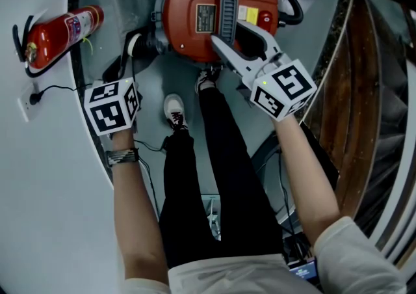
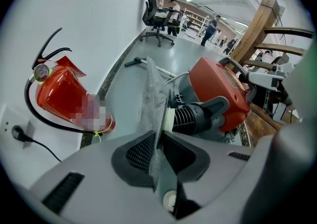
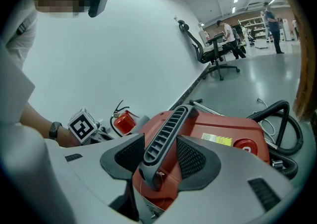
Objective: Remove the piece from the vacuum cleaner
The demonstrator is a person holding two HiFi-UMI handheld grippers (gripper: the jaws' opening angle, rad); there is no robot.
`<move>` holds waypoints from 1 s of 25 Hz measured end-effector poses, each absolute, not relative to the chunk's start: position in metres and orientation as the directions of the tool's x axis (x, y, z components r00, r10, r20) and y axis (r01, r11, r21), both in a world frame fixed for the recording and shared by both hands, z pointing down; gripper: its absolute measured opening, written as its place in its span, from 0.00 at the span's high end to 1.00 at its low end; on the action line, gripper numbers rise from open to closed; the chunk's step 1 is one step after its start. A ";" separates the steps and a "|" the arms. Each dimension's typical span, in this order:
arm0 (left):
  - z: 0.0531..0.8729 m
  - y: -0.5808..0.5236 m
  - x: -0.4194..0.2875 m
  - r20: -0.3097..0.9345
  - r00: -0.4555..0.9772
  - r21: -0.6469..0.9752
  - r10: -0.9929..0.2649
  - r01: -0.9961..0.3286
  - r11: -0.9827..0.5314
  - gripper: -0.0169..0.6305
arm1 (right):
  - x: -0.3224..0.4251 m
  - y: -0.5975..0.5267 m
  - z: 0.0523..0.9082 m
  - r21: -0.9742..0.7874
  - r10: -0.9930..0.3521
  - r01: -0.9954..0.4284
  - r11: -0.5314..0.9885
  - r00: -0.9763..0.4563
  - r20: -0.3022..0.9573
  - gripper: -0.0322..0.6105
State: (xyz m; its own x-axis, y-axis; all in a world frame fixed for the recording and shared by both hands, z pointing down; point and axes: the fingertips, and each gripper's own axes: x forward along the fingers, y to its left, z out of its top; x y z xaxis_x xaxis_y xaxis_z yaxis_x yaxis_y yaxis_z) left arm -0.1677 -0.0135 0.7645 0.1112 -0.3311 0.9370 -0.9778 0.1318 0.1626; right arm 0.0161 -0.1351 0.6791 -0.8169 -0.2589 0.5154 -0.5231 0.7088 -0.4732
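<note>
Left gripper (image 2: 158,139) has its jaws a little apart, with a thin grey flat sheet (image 2: 152,94) standing edge-on between them. The sheet lies against one pad and the other does not clearly press, so I judge the hold loose at best. That sheet looks to be the piece the task names. It is already free of the round red vacuum cleaner (image 1: 195,10), off to the machine's left, between it and the red fire extinguisher (image 1: 62,32) by the white wall (image 1: 39,188). The right gripper (image 3: 161,144) is closed on the grey ribbed handle (image 3: 171,119) on top of the vacuum cleaner, a pad on each side.

The step in hand seems to be putting the sheet down. To do it well, rest the sheet's far edge on the grey floor (image 1: 153,71) before the jaws open wide; no view shows whether it touches now. A thin panel let go on edge will likely tip, so lean it toward the wall or lay it flat, clear of the extinguisher and of the black ribbed hose socket (image 2: 190,119) on the vacuum cleaner's side. Draw the left gripper straight back along the sheet so that no pad drags it. The right gripper's grip on the handle serves to steady the machine meanwhile.
</note>
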 end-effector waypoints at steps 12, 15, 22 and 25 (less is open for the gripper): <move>0.739 -0.038 -0.164 0.865 0.173 0.227 -0.471 -0.972 0.059 0.82 | 0.016 -0.135 0.679 -0.467 -0.268 -0.528 0.709 -0.815 0.514 0.64; 0.731 -0.062 -0.163 0.844 0.183 0.239 -0.504 -0.970 0.049 0.79 | 0.017 -0.135 0.679 -0.466 -0.269 -0.529 0.709 -0.814 0.515 0.64; 0.752 -0.073 -0.168 0.879 0.164 0.221 -0.448 -0.972 0.077 0.81 | 0.016 -0.135 0.679 -0.468 -0.266 -0.528 0.708 -0.814 0.516 0.64; 0.753 -0.072 -0.166 0.867 0.188 0.259 -0.461 -0.961 0.094 0.87 | 0.016 -0.135 0.679 -0.468 -0.266 -0.528 0.709 -0.814 0.516 0.64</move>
